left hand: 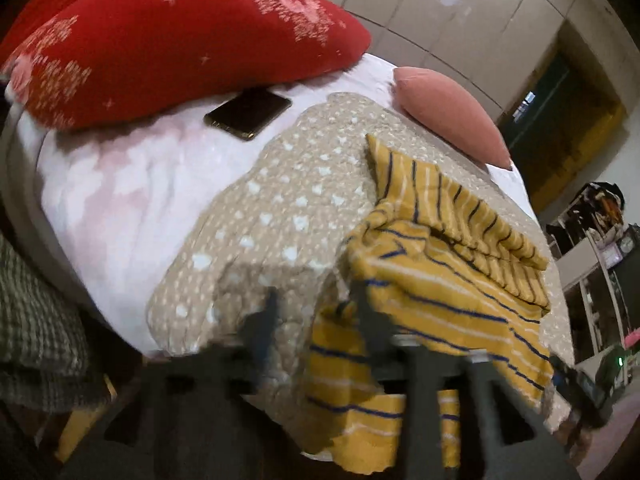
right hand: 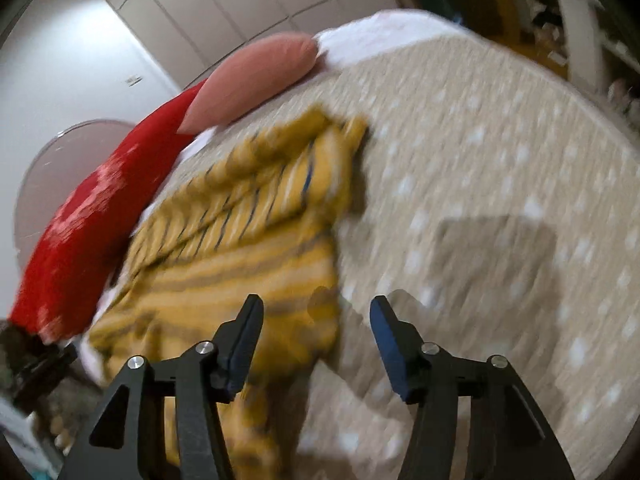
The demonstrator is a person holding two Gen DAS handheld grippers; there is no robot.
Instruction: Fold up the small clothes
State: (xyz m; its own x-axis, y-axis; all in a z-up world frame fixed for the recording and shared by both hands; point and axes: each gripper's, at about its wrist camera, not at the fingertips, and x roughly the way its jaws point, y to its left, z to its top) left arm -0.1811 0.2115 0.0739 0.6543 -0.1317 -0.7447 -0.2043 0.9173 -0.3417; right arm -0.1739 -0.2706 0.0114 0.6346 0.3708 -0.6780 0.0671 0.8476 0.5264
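Mustard-yellow striped garment lying rumpled and part-folded on the tan star-print blanket of the bed, lower part draping over the near edge. Long axis running from that hanging hem away toward the pink pillow, a striped flap or sleeve doubled over the far half.

Left gripper low at the bed's near edge, fingers spread moderately. Right finger up against a bunched fold of the yellow cloth, left finger over bare blanket; through the motion blur, hard to tell whether any cloth sits between them, though apparently nothing pinched. Garment lying ahead and to the right of these fingers.

Right gripper with fingers spread wide, holding nothing. Garment's right-hand edge passing between the two fingers: left finger over yellow cloth, right finger over bare blanket. Bulk of the garment ahead and to the left.

So, by the look of it: one gripper at each side of the hanging part, cloth between them, both about equally near. Likely next a pinch on the near corners and a lift away along the long axis.

Red patterned pillow and dark phone well clear, far left.
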